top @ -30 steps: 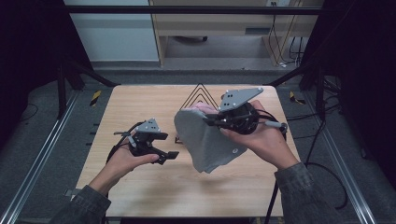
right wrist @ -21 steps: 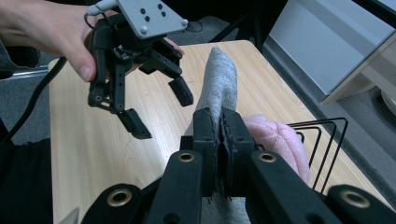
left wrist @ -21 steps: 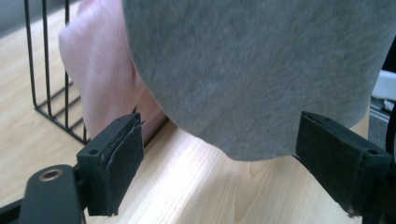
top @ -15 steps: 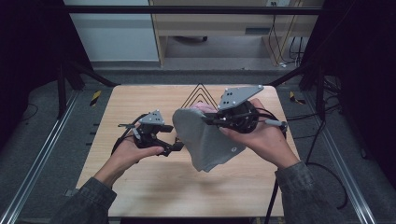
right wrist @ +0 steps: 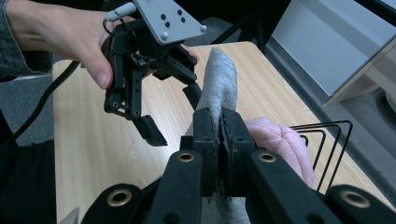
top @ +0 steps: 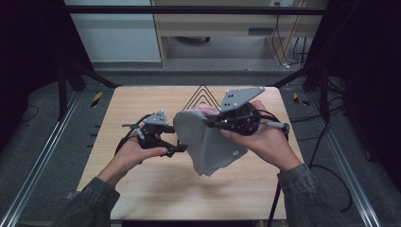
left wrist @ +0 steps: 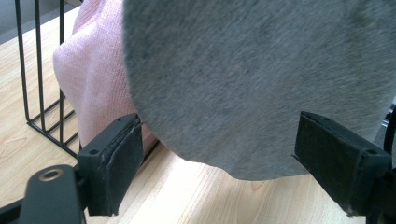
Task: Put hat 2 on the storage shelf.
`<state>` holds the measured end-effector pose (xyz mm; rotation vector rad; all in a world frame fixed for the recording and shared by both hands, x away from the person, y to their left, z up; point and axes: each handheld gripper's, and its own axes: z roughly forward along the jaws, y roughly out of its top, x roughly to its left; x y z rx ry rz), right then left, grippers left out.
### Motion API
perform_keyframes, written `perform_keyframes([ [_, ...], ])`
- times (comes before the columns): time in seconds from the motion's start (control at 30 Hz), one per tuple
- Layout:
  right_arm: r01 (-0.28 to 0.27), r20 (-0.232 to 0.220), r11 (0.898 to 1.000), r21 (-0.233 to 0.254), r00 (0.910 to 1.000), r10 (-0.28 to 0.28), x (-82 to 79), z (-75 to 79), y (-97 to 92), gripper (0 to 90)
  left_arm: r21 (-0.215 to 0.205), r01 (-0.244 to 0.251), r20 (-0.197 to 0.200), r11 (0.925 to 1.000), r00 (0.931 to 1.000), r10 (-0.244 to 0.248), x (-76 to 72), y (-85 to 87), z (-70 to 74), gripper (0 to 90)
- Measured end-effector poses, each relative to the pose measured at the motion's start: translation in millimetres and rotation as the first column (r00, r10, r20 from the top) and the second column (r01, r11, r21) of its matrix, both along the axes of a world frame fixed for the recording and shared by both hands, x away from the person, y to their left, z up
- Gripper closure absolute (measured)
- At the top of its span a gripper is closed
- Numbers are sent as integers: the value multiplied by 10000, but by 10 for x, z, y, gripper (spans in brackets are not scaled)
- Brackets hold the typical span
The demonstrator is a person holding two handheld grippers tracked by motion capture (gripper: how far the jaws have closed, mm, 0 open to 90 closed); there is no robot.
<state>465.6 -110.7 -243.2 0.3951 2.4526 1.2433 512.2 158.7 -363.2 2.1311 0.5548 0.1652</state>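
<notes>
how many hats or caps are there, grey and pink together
2. The grey hat hangs clamped in the right gripper; the pink hat lies behind it by the wire rack. More may be hidden behind.

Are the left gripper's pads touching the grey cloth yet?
Apart. In the left gripper view the left gripper stands open, and wood shows between each pad and the hanging grey cloth.

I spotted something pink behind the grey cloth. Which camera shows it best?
The right gripper view: the pink knitted item lies beside the wire rack. The left gripper view shows it partly behind the grey cloth; the high view shows a sliver.
</notes>
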Motion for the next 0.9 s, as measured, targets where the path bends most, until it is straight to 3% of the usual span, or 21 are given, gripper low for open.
perform_keyframes([
  [0.57, -103, -78, 9999, 53, 9999, 103, -12, -13, 17, 861, -67, 103, -68, 9999, 9999, -103, 90, -37, -39, 149],
  [0.7, -102, -121, 9999, 47, 9999, 102, -3, -28, 28, 862, -153, 261, -103, 9995, 9996, -262, 109, -62, -44, 251],
  [0.73, -102, -134, 9999, 31, 9999, 103, 4, -41, 29, 862, -146, 320, -94, 9994, 9994, -321, 111, -70, -45, 388],
  [0.77, -102, -134, 9999, 31, 9999, 103, 4, -41, 29, 862, -51, 344, -1, 9994, 9994, -344, 112, -70, -42, 388],
  [0.83, -69, -162, 10000, 35, 9998, 70, 8, -51, 22, 862, -37, 374, 25, 9993, 9993, -373, 103, -84, -41, 540],
  [0.87, -33, -188, 10000, 53, 9998, 34, 15, -61, 4, 862, -25, 407, 85, 9992, 9991, -407, 100, -85, -38, 682],
  [0.9, -33, -188, 10000, 53, 9998, 34, 15, -61, 4, 862, -23, 430, 109, 9991, 9990, -430, 95, -88, -33, 682],
])
